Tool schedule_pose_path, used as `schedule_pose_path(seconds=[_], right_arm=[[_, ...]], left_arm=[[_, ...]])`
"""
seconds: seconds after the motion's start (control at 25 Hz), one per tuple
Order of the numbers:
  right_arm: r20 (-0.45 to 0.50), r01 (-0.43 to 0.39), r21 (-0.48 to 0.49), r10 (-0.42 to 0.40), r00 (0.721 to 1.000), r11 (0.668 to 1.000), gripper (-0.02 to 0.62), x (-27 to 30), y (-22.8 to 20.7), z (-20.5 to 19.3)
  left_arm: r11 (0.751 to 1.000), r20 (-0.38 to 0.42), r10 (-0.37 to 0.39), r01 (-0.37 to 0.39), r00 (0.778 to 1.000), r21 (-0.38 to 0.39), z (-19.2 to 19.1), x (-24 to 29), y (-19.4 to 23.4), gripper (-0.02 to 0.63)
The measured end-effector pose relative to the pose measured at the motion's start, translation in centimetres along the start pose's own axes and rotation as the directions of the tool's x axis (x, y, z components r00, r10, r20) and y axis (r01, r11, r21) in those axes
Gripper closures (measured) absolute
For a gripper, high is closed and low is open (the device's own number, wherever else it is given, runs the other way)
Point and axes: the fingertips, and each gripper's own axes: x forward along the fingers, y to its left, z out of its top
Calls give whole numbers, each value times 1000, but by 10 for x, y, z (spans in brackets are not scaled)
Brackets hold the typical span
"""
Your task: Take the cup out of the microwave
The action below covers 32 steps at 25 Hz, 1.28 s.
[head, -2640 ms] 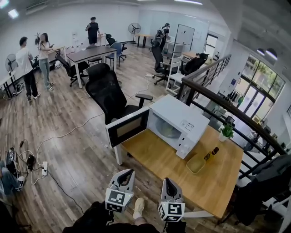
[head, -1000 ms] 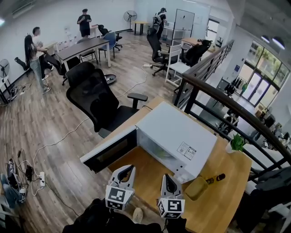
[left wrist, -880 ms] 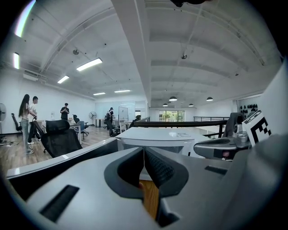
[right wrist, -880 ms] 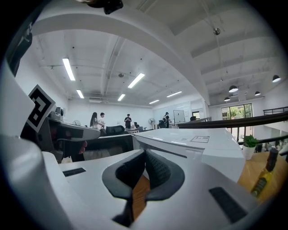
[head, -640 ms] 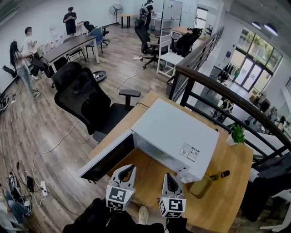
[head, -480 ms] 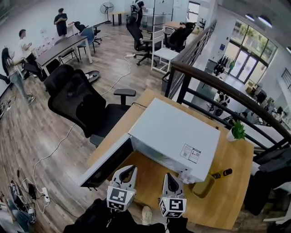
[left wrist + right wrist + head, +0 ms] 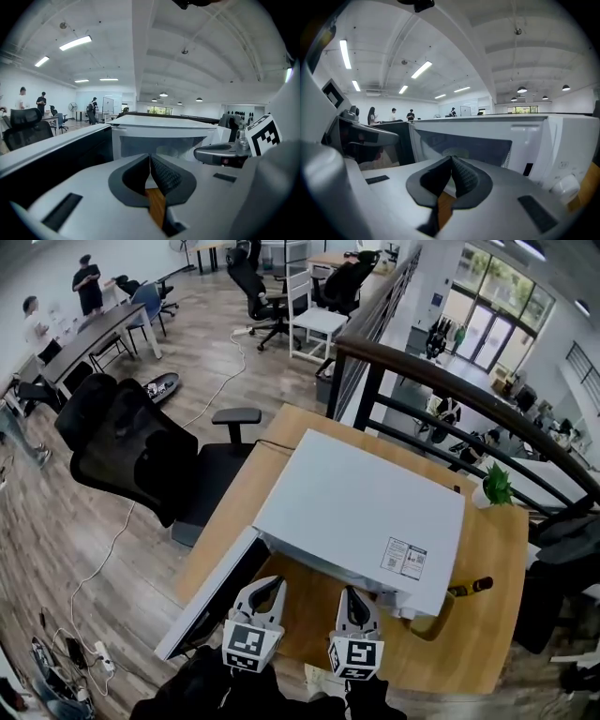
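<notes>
A white microwave (image 7: 361,512) stands on a wooden table (image 7: 487,643) with its door (image 7: 208,601) swung open to the left. In the head view its top hides the inside. Both gripper views look into the cavity, where a pale cup (image 7: 166,150) (image 7: 454,152) sits on the turntable, partly hidden by the jaws. My left gripper (image 7: 267,585) (image 7: 150,157) and right gripper (image 7: 352,594) (image 7: 451,159) hang side by side just in front of the opening. Both are shut and hold nothing. Neither touches the cup.
The open door (image 7: 56,154) stands close on the left of my left gripper. Right of the microwave lie a yellowish bowl (image 7: 427,620) and a dark bottle (image 7: 471,586); a small plant (image 7: 495,486) stands behind. A black office chair (image 7: 131,451) is left of the table. A railing (image 7: 450,395) runs behind.
Both grippers have come forward and down to the microwave's open front, still shut. The head view has closed in, so the microwave's top now hides the cavity.
</notes>
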Motion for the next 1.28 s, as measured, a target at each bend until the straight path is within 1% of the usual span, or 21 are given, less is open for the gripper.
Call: schedule_pose_path(seconds=[0.08,0.12,0.16,0.2,0.28,0.36,0.48,0.52,0.56,0.64,0.8,1.28], right_arm=[[-10,22,7,-22,1000,1000,578,10,-3,-3],[-16,19,15,-19,1000,1000,578,16,-3,-5],[-23,11,23,-10,1000,1000,494,20,-3,-8],[-29,4,28,-4,1000,1000,426,25,-2,-10],[-33,9,23,-8,999,1000,423,33,-1,-12],[-32,21,18,-20,999,1000,378,41,-1,-12],[-24,35,24,-35,999,999,275,54,-4,-14],[-21,40,27,-40,999,999,217,58,-5,-15],[-20,44,28,-43,999,999,182,61,-6,-16],[-23,46,30,-45,999,999,135,68,-7,-18],[-43,32,38,-31,999,999,106,81,-7,-23],[-57,47,36,-45,997,998,112,111,-10,-25]], left_arm=[[1000,-7,-13,13,1000,6,-1,8,4,578],[1000,-10,-18,18,1000,8,-2,11,5,578],[1000,-12,-23,23,1000,9,-3,14,6,578],[1000,-14,-27,27,1000,8,-3,17,7,578],[999,-16,-35,35,999,7,-2,20,9,578],[999,-16,-44,44,999,9,-1,23,9,578],[999,-16,-53,53,998,10,0,27,8,578],[998,-17,-54,55,998,9,0,29,9,578],[998,-18,-55,55,998,8,-1,30,9,578],[998,-19,-57,57,998,8,-1,33,10,578],[998,-23,-69,69,997,11,0,37,10,578],[997,-35,-81,81,996,12,-2,47,15,578]])
